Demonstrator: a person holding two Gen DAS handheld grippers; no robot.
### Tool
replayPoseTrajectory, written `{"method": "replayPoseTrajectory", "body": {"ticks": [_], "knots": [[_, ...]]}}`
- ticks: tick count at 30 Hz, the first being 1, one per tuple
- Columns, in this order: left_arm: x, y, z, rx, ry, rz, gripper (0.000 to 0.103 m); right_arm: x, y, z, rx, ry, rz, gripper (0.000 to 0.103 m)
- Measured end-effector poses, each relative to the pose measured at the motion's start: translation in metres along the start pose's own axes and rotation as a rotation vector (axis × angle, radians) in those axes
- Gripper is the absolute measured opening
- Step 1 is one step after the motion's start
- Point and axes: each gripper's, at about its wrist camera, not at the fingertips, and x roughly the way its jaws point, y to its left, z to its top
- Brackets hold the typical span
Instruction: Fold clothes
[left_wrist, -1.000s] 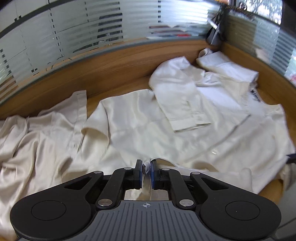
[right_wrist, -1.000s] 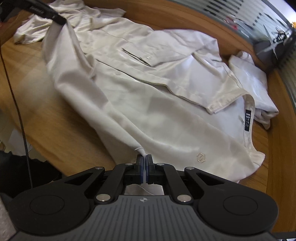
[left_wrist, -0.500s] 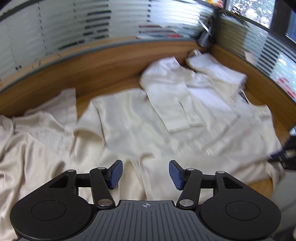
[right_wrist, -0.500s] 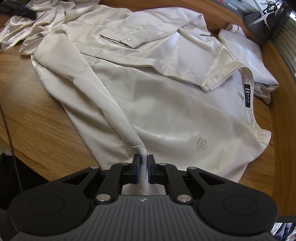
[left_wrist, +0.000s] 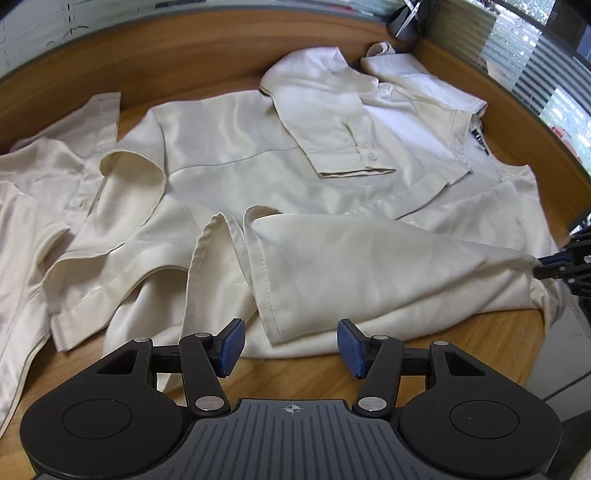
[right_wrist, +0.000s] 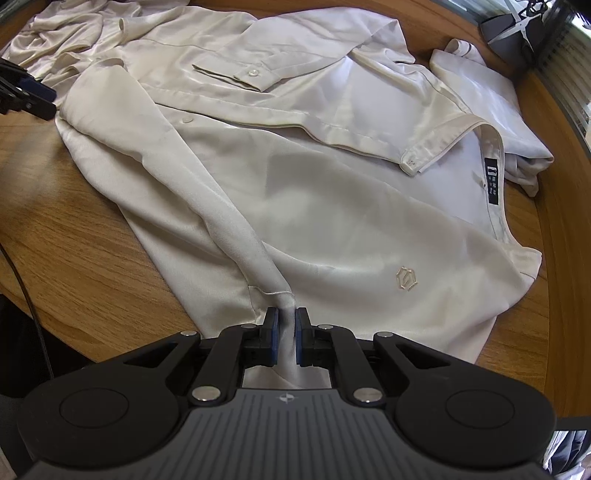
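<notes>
Left wrist view: left gripper (left_wrist: 288, 347), lately clamped on shirt (left_wrist: 332, 229) hem, now wide and empty, fold dropped mid-frame on worktop (left_wrist: 461, 354); right gripper (right_wrist: 286, 332) still pinches hem, release likely next.

Right claw (right_wrist: 285, 332) pinching cream shirt (right_wrist: 332, 206) hem, wooden table (right_wrist: 74, 258)
</notes>
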Motion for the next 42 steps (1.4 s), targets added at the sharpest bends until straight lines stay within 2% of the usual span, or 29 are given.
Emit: {"method": "replayPoseTrajectory", "body": {"ticks": [1, 2, 4, 7, 11, 18, 19, 22, 23, 27, 29, 35, 42], "knots": [[0.003, 0.001, 0.002, 0.003, 0.010, -0.012, 0.051, 0.001, 0.000, 0.000, 0.005, 0.001, -0.002, 0.008], [0.007, 0.002, 0.005, 0.005, 0.020, -0.024, 0.029, 0.001, 0.000, 0.000, 0.011, 0.003, -0.004, 0.008], [0.011, 0.004, 0.010, 0.013, 0.033, -0.052, 0.009, 0.002, 0.000, -0.001, 0.025, 0.004, -0.009, 0.008], [0.001, 0.002, 0.027, 0.058, -0.020, -0.107, 0.008, 0.003, 0.000, -0.001, 0.051, 0.003, -0.014, 0.008], [-0.005, 0.002, 0.063, 0.080, -0.069, -0.137, 0.008, 0.003, 0.000, -0.003, 0.089, -0.002, -0.022, 0.008], [0.003, 0.006, 0.122, 0.012, -0.149, -0.095, 0.010, 0.002, 0.000, -0.003, 0.129, -0.007, -0.032, 0.012], [0.004, 0.007, 0.127, 0.006, -0.156, -0.089, 0.014, 0.002, 0.000, -0.003, 0.132, -0.006, -0.034, 0.012], [0.005, 0.010, 0.137, -0.001, -0.165, -0.086, 0.037, 0.002, -0.001, -0.003, 0.141, -0.006, -0.035, 0.012], [0.006, 0.011, 0.139, 0.000, -0.165, -0.088, 0.039, 0.002, -0.001, -0.003, 0.145, -0.006, -0.035, 0.012], [0.012, 0.016, 0.135, 0.036, -0.109, -0.118, 0.046, 0.001, -0.001, -0.003, 0.154, -0.004, -0.038, 0.012], [0.018, 0.016, 0.131, 0.067, -0.073, -0.131, 0.053, 0.002, 0.000, -0.003, 0.158, -0.001, -0.039, 0.013], [0.040, 0.002, 0.125, 0.190, -0.013, -0.108, 0.054, 0.003, 0.003, -0.002, 0.147, 0.014, -0.039, 0.013], [0.070, -0.010, 0.141, 0.224, 0.011, -0.112, 0.054, 0.004, 0.005, -0.001, 0.163, 0.027, -0.045, 0.013]]}}
